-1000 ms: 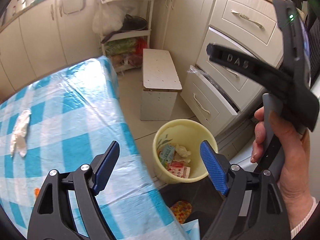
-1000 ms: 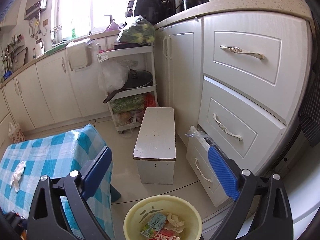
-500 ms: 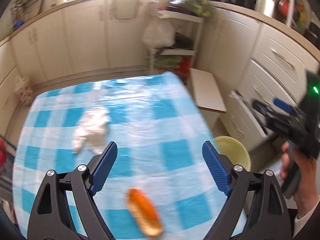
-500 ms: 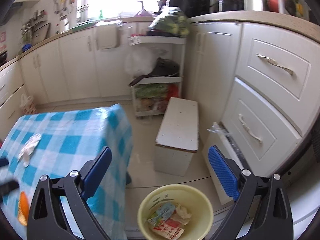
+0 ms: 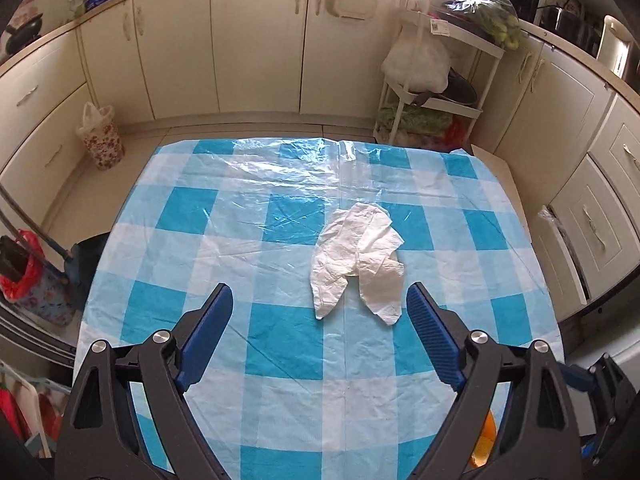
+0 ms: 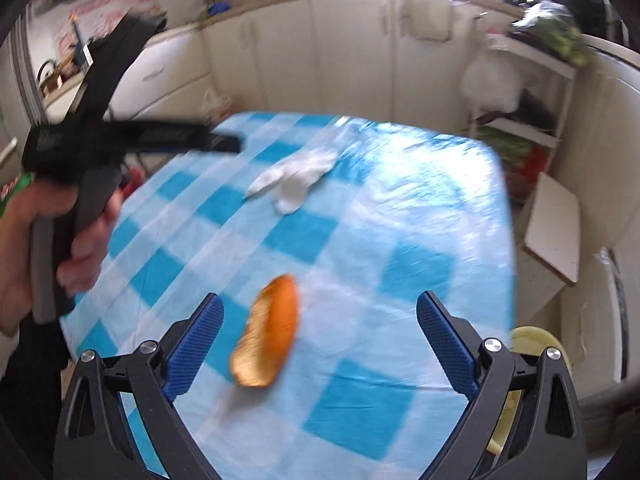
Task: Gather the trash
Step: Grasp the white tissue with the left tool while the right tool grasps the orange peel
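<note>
Orange peel (image 6: 268,334) long axis toward far-right; right gripper (image 6: 318,344) wide open, empty.

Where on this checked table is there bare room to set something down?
Most of the checked tablecloth is free: the whole side left of the crumpled white tissue, and the far strip behind it. Only the tissue and the orange peel near the front edge take space.

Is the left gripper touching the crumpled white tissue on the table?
Apart. The left wrist view shows the left gripper open above the tissue, with checked tablecloth visible between fingers and paper.
</note>
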A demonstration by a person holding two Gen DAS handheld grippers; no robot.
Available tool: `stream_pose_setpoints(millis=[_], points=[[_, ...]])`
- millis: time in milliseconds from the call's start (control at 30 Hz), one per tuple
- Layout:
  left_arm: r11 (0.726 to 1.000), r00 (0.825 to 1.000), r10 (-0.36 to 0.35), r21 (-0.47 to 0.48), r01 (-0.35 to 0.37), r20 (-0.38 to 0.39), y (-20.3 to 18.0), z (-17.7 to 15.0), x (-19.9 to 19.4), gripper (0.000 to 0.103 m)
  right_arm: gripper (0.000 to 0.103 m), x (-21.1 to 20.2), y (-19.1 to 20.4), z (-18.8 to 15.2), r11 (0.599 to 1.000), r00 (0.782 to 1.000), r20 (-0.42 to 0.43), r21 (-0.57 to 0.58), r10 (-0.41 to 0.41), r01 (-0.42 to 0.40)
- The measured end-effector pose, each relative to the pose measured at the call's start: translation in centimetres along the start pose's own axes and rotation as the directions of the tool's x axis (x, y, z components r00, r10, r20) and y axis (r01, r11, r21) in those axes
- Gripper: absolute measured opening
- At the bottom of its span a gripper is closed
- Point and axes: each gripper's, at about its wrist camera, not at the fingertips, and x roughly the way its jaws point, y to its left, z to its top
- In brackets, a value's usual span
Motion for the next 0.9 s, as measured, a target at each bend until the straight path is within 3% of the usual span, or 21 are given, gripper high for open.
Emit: stream_pose_setpoints(millis=[333,600,667,733,800,833,900], points=[[0.998,0.997,-0.007,0.058,0.011,-0.073,-3.0,1.8,6.5,0.085,0.067,3.3,0.4,-0.8,0.999,0.993,-0.110,0.015,0.033,-0.032],[0.994,0.995,0.065,0.091,-0.059,-0.075,-3.7,2.3,10.1,0.085,0.047,3.5,-0.3,-0.3,0.999,0.994,-0.102,0.024,0.037,-0.035],[0.993,0.997,0.052,0.110,-0.046,-0.055,-4.1,2.2,9.8,0.076,0.038,3.5,-0.2,-0.2,0.999,0.994,-0.102,0.018,0.046,-0.044],[0.990,0.999,0.029,0.139,-0.023,-0.045,-4.7,2.1,9.4,0.045,0.030,3.6,-0.3,0.0,0.999,0.993,-0.103,0.016,0.051,-0.049],[0.988,0.998,0.022,0.153,-0.014,-0.051,-5.1,1.9,8.9,0.024,0.028,3.7,-0.3,0.1,0.998,0.993,-0.103,0.022,0.058,-0.056],[0.989,0.998,0.005,0.148,0.004,-0.058,-5.1,1.7,8.8,0.016,0.027,3.7,-0.4,0.1,0.998,0.993,-0.102,0.026,0.060,-0.057],[0.992,0.997,-0.024,0.121,0.032,-0.070,-4.5,1.2,8.3,0.014,0.025,3.6,-0.6,0.2,0.998,0.994,-0.094,0.030,0.057,-0.055]])
